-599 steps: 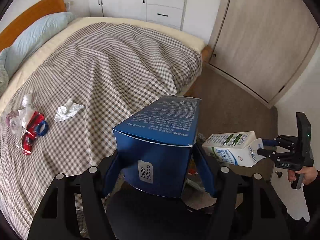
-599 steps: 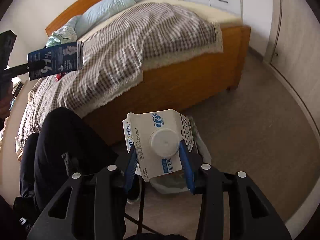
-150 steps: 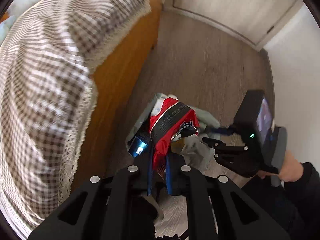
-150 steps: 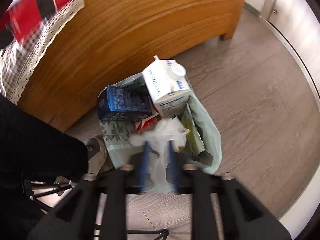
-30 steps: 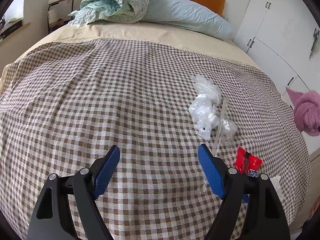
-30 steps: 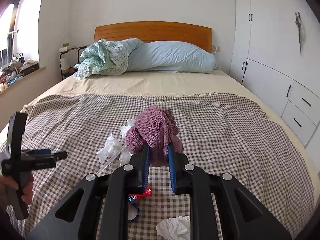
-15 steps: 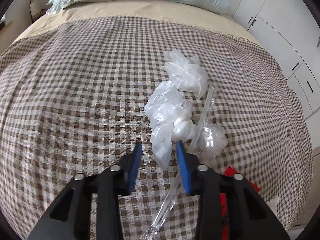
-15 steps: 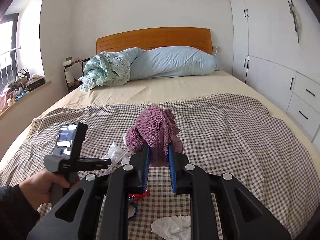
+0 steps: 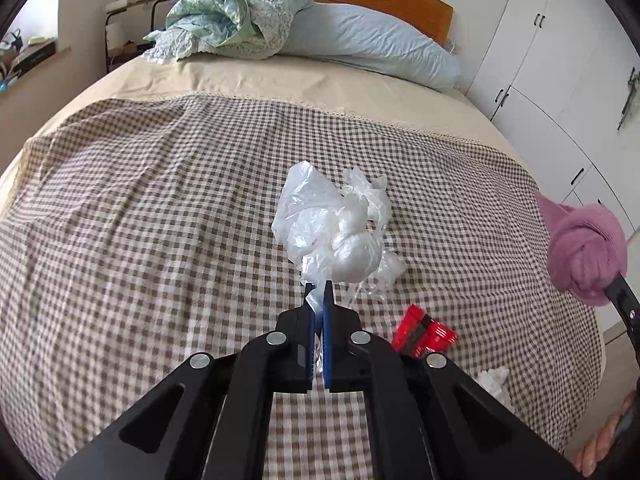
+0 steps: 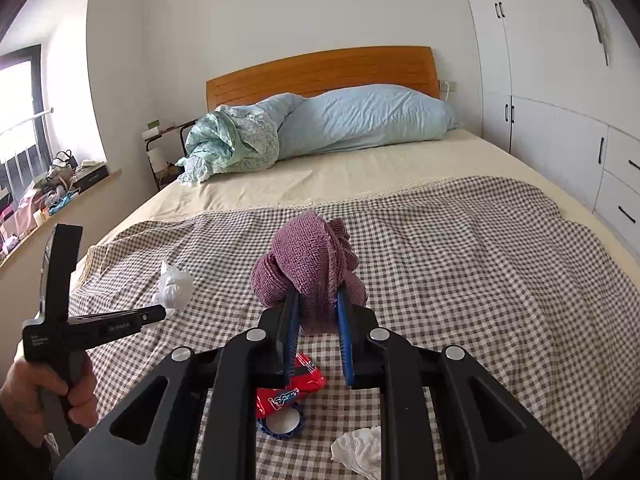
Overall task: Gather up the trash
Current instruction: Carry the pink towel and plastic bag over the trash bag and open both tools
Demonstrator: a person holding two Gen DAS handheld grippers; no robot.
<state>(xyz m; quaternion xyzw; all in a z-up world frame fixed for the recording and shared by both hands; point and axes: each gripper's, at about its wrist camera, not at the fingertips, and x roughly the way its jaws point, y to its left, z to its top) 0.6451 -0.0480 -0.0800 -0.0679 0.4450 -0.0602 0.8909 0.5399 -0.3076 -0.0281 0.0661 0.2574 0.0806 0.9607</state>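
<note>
My left gripper (image 9: 317, 290) is shut on the tail of a crumpled clear plastic bag (image 9: 332, 228), which hangs lifted above the checked bedspread (image 9: 140, 220). From the right wrist view that same bag (image 10: 174, 284) shows white at the tip of the left gripper (image 10: 160, 314). My right gripper (image 10: 316, 298) is shut on a bunched mauve towel (image 10: 308, 264), seen at the right edge of the left wrist view as the towel (image 9: 584, 248). A red snack wrapper (image 9: 424, 334) lies on the bedspread to the right of the left gripper. More clear plastic (image 9: 388, 268) lies under the lifted bag.
Beneath the right gripper lie the red wrapper (image 10: 290, 388), a blue-rimmed round lid (image 10: 282, 424) and a crumpled white tissue (image 10: 358, 454). A blue pillow (image 10: 360, 120) and a green quilt (image 10: 228, 144) rest by the wooden headboard. White cupboards (image 10: 560, 80) line the right wall.
The left gripper went from wide open to shut on the plastic bag, then rose with it off the bedspread. The right gripper kept its hold on the towel and drifted slightly.
</note>
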